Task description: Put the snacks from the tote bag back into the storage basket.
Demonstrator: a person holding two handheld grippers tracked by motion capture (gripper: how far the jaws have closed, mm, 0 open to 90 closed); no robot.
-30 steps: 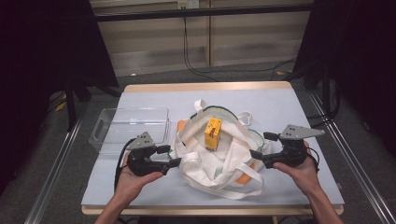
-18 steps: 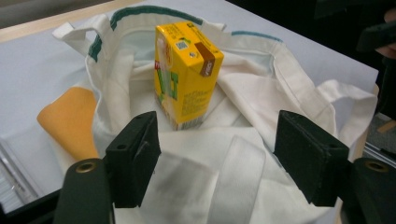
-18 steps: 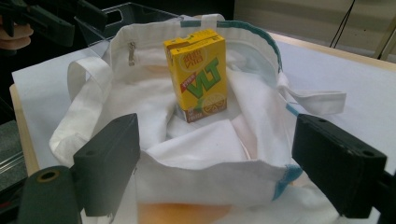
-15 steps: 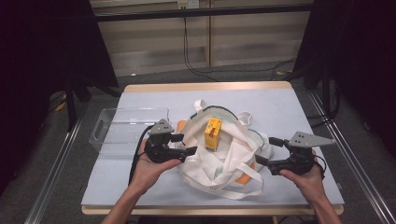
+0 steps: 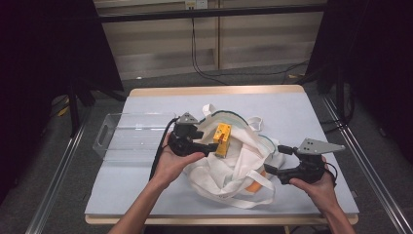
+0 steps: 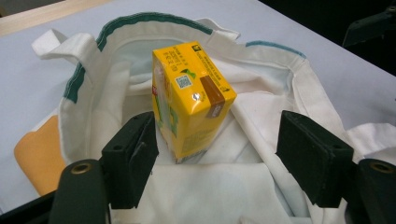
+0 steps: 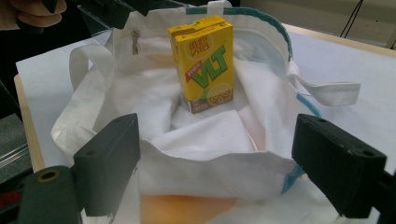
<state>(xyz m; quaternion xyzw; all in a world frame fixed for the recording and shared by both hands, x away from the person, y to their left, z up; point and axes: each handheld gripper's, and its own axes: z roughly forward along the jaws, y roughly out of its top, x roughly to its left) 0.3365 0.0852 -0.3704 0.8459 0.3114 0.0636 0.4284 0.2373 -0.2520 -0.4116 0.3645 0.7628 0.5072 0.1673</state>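
A yellow drink carton (image 5: 222,138) stands upright inside a white cloth tote bag (image 5: 234,170) with a green-trimmed rim, lying in the middle of the table. My left gripper (image 5: 209,141) reaches in from the bag's left side. In the left gripper view its jaws (image 6: 224,163) have just been opening and stand apart; the carton (image 6: 191,98) lies ahead, close to the left jaw, with no pad pressing on it. My right gripper (image 5: 276,159) is open at the bag's right edge. In the right gripper view (image 7: 229,168) the bag's rim (image 7: 210,158) lies between the wide jaws, the carton (image 7: 205,60) beyond.
A clear plastic bin (image 5: 131,136) sits at the left of the light grey table (image 5: 302,112), just behind my left hand. Bag handles (image 5: 258,183) trail toward the table's front edge. An orange patch (image 6: 37,154) shows on the bag's side.
My left gripper has moved from the bag's left edge up and to the right, up to the carton. The right hand has drawn slightly back from the bag's rim.
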